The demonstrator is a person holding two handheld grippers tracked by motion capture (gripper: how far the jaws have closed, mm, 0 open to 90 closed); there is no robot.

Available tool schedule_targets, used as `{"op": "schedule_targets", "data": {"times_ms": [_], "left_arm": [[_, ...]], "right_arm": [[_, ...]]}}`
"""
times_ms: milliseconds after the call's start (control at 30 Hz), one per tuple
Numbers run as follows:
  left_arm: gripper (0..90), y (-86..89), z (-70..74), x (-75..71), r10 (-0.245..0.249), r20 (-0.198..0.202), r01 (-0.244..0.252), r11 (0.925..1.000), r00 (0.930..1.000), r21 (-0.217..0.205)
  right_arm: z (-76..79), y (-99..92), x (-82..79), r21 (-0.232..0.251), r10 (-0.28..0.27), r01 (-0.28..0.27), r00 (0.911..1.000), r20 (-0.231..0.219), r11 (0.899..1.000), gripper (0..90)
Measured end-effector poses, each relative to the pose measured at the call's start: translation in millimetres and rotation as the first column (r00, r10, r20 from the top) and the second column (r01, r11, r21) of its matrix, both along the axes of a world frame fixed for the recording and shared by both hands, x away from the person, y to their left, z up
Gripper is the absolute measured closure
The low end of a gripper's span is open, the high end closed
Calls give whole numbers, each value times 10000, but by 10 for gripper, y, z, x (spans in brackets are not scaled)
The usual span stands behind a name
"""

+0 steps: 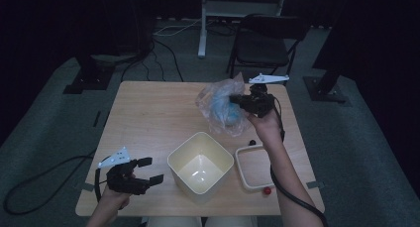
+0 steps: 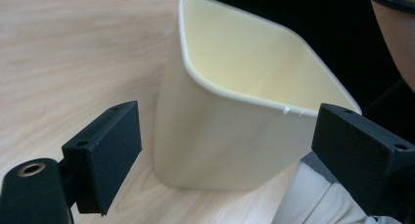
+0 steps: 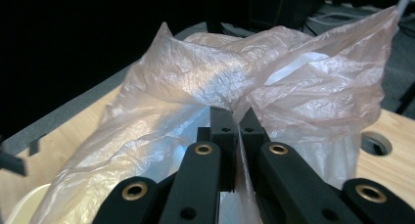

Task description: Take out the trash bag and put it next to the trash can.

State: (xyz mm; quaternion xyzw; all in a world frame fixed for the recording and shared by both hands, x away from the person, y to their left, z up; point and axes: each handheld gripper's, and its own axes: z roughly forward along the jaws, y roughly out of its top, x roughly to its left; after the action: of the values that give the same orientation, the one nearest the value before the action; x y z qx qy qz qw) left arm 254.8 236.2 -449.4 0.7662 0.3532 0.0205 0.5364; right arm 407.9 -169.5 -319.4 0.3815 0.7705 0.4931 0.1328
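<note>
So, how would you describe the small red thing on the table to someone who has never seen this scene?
Start at the wooden table and go to its near right corner. There a cream square frame lies flat beside the cream bin. The red ball sits just outside that frame's near edge, the one bright red item among pale things.

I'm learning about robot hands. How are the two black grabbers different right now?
The left gripper has its jaws spread wide with nothing between them, while the right gripper is pinched shut on the plastic bag. The left gripper sits low at the near table edge beside the cream tub; the right gripper is farther back, holding the bag up. Both are black and hand-held.
</note>
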Motion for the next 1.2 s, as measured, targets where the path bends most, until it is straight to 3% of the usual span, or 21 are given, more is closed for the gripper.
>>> {"op": "schedule_targets", "data": {"times_ms": [200, 333, 433, 600, 700, 800, 933, 1067, 1200], "left_arm": [[110, 117, -299, -35, 307, -541, -307, 9995, 9981, 4], [110, 189, -495, -54, 732, -768, -712, 9971, 9944, 286], [110, 204, -595, -64, 928, -776, -856, 9921, 9927, 918], [110, 221, -676, -69, 962, -696, -887, 9907, 9929, 1028], [110, 204, -690, -89, 954, -363, -903, 9883, 9948, 1226], [110, 175, -702, -98, 847, -271, -797, 9855, 9960, 1499], [110, 156, -726, -90, 768, -439, -690, 9850, 9961, 1580], [110, 157, -741, -87, 768, -481, -689, 9863, 9959, 1500], [110, 159, -758, -82, 742, -597, -640, 9855, 9955, 1572]], "right_arm": [[-286, -70, 215, -208, -547, 539, 9975, -442, 9983, 894], [-434, -87, 339, -286, -836, 818, 9939, -717, 9962, 894], [-536, -102, 427, -268, -1021, 1000, 9905, -918, 9946, 894], [-740, -92, 540, -342, -1203, 1168, 9838, -1327, 9926, 890], [-823, -92, 570, -358, -1297, 1257, 9801, -1505, 9914, 884], [-982, -98, 620, -502, -1463, 1393, 9722, -1827, 9890, 829], [-1119, -111, 651, -727, -1659, 1534, 9611, -2209, 9855, 645], [-1120, -164, 623, -732, -1824, 1701, 9571, -2251, 9827, 542], [-1042, -240, 567, -357, -1862, 1829, 9561, -2262, 9825, 453]]}}
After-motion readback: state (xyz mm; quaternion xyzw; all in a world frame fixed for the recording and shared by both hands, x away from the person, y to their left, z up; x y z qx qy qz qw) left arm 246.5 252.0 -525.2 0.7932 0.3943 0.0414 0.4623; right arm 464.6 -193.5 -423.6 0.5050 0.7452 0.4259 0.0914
